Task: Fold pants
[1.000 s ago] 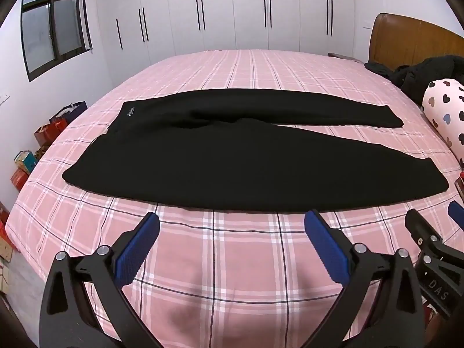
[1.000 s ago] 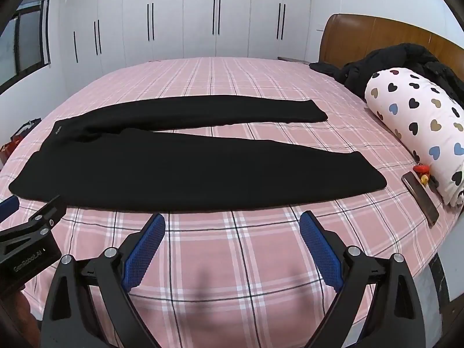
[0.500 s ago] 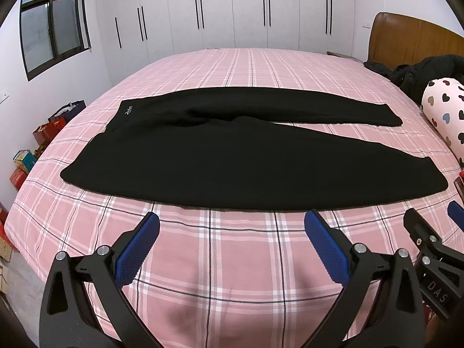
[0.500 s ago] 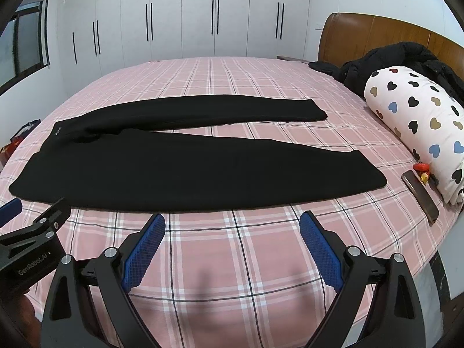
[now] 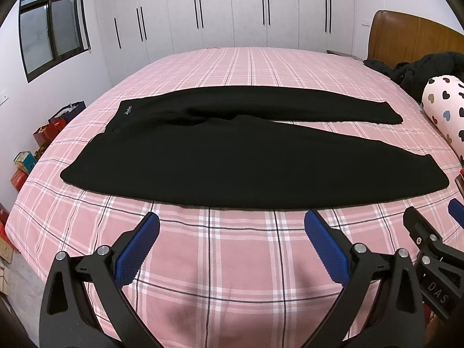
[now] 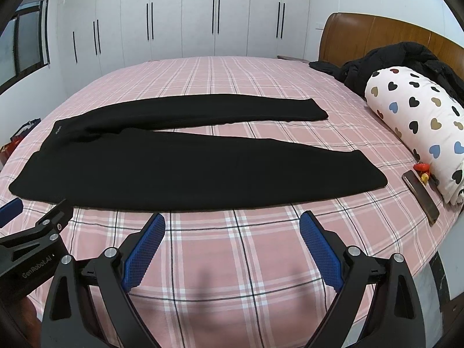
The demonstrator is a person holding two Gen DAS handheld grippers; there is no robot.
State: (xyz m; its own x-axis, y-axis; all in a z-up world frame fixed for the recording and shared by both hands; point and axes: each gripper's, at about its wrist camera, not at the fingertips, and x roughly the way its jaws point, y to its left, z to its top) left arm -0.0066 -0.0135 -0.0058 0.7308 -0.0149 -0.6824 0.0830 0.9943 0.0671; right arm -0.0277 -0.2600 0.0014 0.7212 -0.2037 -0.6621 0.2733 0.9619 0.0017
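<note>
The black pants [image 5: 237,156] lie flat across the pink plaid bed [image 5: 237,261], waistband to the left, both legs running right and spread in a narrow V, so no fold is yet made. We judge the fabric soft, light and limp: it will drape and sag from any pinch, and a single layer may slide off the one below. Sound holds, in our judgement, are the near waistband corner [image 5: 69,175] and the near cuff [image 6: 461,179] [image 6: 174,179], so that the near leg can be carried over the far leg [image 6: 220,110].

The left gripper [image 5: 232,226] hovers above bare bedding just short of the near leg's hem, jaws spread wide and holding nothing. The right gripper [image 6: 232,226] hangs beside it in like state, wide and empty; each shows at the edge of the other's view.

Open room: a broad band of sheet lies beyond the far leg. To the right, a heart-print bolster [image 6: 417,127], a dark flat object [image 6: 420,197] and small red and yellow items [image 6: 422,169] lie near the cuffs, with a dark jacket [image 6: 406,58] against the headboard [image 6: 377,34]. Bags and boxes [image 5: 43,133] stand on the floor off the bed's left edge.
</note>
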